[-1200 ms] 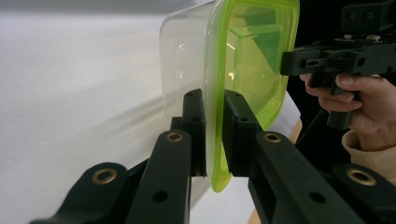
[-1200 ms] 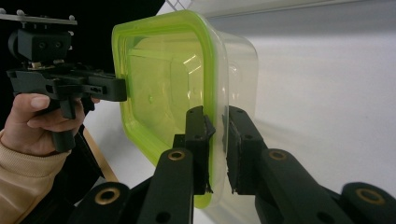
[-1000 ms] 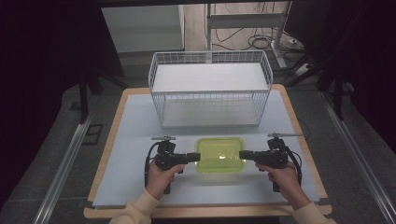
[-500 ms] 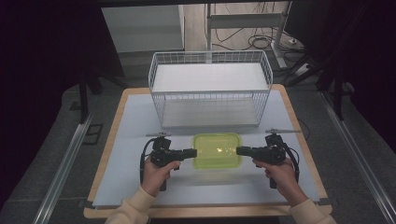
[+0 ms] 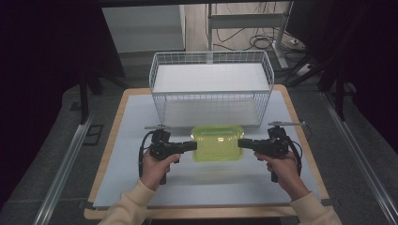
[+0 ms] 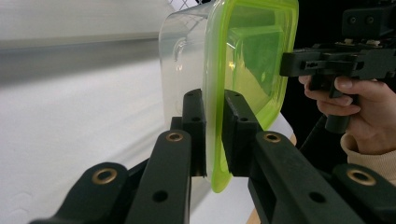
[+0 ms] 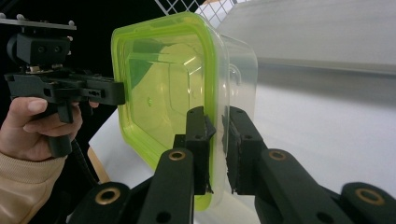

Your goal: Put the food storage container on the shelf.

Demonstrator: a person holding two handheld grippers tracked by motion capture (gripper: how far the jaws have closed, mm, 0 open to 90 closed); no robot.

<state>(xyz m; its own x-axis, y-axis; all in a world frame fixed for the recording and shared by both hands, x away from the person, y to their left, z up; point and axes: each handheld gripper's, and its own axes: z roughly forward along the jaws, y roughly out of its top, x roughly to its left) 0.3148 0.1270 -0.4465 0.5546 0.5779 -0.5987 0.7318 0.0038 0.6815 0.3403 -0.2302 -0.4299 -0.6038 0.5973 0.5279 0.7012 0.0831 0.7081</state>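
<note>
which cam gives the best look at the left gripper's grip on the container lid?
Left gripper view: the left gripper pinches the green lid rim between its jaws. The right gripper view shows it far off; the high view only small, from above.

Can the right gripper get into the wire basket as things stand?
Probably not freely: the right gripper and left gripper are both clamped on the green-lidded container, though the basket just beyond is open-topped.

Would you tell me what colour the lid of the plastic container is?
The clear plastic container's lid is translucent lime green, best seen in the right gripper view.
</note>
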